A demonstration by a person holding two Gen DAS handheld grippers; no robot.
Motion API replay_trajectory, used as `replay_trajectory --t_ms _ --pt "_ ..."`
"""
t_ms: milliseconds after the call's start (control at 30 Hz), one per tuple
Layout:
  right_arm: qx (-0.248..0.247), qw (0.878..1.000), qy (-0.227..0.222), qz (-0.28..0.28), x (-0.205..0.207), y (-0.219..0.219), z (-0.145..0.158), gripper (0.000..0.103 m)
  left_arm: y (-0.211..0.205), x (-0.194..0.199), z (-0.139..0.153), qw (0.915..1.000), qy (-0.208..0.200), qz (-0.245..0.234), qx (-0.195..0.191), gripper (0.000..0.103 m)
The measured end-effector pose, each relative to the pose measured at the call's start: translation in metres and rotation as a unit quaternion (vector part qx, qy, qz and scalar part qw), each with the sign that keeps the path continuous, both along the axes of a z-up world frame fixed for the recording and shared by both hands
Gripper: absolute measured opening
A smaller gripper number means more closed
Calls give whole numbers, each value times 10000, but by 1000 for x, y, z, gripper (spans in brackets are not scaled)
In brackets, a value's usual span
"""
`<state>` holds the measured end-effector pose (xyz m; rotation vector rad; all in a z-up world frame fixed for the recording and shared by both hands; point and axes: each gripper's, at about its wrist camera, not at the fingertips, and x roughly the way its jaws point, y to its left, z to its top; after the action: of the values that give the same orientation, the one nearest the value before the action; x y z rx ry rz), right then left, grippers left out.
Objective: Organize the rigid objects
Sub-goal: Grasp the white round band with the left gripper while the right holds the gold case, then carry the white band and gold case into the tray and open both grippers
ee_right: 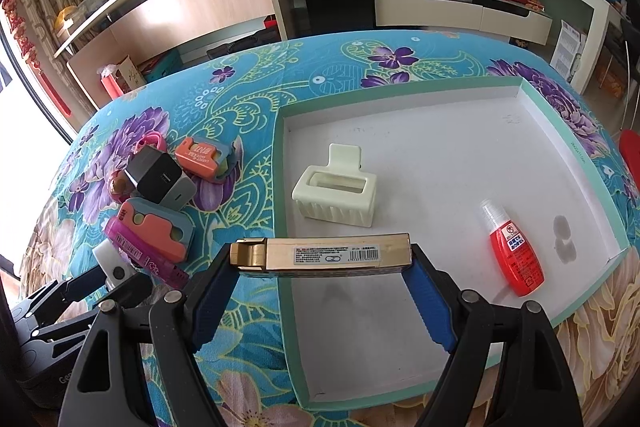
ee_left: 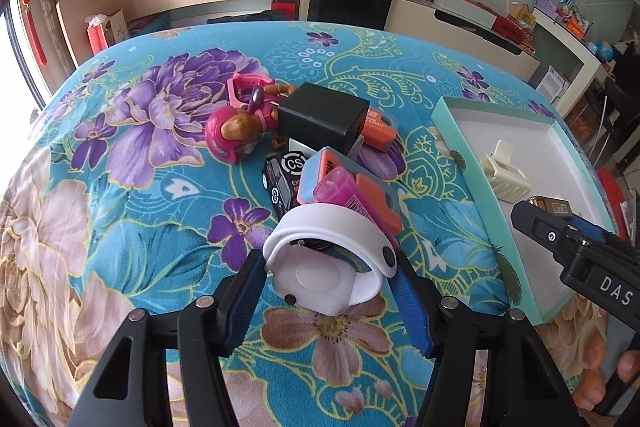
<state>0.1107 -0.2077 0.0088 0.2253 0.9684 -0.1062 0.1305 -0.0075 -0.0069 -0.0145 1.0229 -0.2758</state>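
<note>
My left gripper (ee_left: 326, 267) is shut on a white wrist-band device (ee_left: 332, 259), held just above the floral cloth in front of a pile: pink toy figure (ee_left: 240, 123), black cube charger (ee_left: 324, 119), orange-and-grey cutters (ee_left: 352, 187), pink lighter (ee_left: 340, 187), black toy car (ee_left: 280, 179). My right gripper (ee_right: 322, 259) is shut on a long gold box (ee_right: 324, 253), held over the left rim of the teal-edged white tray (ee_right: 440, 307). In the tray lie a cream hair claw (ee_right: 336, 195) and a red bottle (ee_right: 516, 259).
The table has a blue floral cloth (ee_left: 140, 227). The tray (ee_left: 464, 155) lies to the right of the pile. The right gripper (ee_left: 576, 255) shows at the right edge of the left view. Shelves, a black cabinet and a TV stand are behind the table.
</note>
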Motion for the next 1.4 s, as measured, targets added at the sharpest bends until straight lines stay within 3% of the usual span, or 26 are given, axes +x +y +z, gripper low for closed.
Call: replay_trajectory --t_ms 200,567,1067,1400 --pt "29 10000 -75 -44 -2 -3 4 83 8 -5 18 9996 -248 88 -81 65" --pt "-72 9992 -220 -326 -7 -24 11 83 -14 -9 30 9991 -389 -181 -71 65" --pt "-536 9840 -284 -1676 -22 -114 9 83 -112 -9 44 9911 -417 -1238 259 65" --pt "-651 9733 -251 -2186 -31 -148 0 83 -187 -10 26 9796 -216 -1933 497 65"
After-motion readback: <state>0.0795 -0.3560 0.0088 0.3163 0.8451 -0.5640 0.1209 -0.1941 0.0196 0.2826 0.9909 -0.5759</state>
